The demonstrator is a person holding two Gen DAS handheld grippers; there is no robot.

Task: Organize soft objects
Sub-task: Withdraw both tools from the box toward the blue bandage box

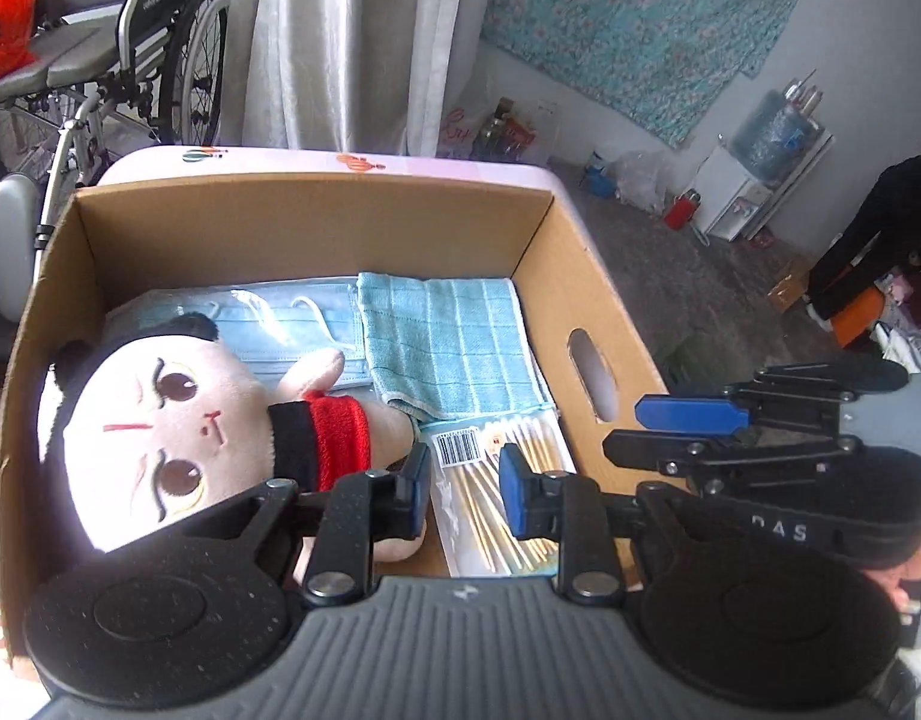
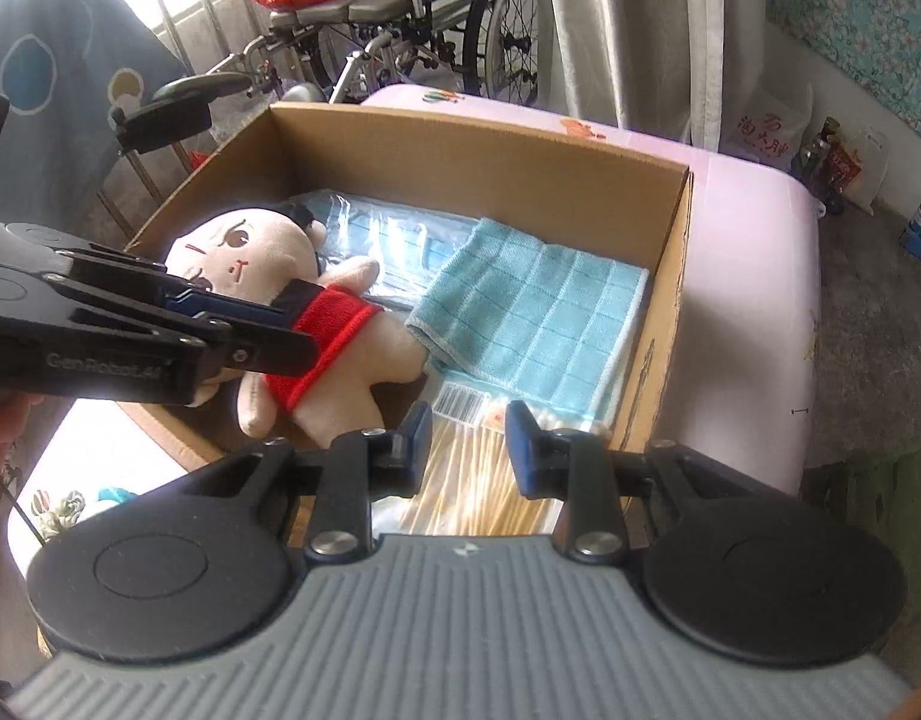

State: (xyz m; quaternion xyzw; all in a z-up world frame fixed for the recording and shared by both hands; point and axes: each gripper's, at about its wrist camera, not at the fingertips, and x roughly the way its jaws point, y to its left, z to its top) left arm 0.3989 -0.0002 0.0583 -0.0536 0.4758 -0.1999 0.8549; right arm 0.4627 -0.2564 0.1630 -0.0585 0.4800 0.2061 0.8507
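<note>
- Left wrist view: the left gripper [image 1: 465,489] has its jaws apart, holding nothing.
- Right gripper [image 2: 467,441] is let go too.
- Cotton swabs [image 1: 499,498] lie by the box's [image 1: 316,204] near right corner.
- Doll [image 1: 178,420] lies by the left wall.
- Towel [image 1: 454,336] and masks [image 1: 280,324] lie farther back.

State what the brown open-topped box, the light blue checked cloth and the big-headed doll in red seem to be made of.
Brown open-topped box: corrugated cardboard, matte, with raw cut edges and a punched handle slot. Light blue checked cloth: woven, probably terry or microfibre, with a soft ribbed grid and stitched hem. Big-headed doll in red: stuffed plush, short fuzzy pile, seemingly embroidered face, fleecy red top.
</note>
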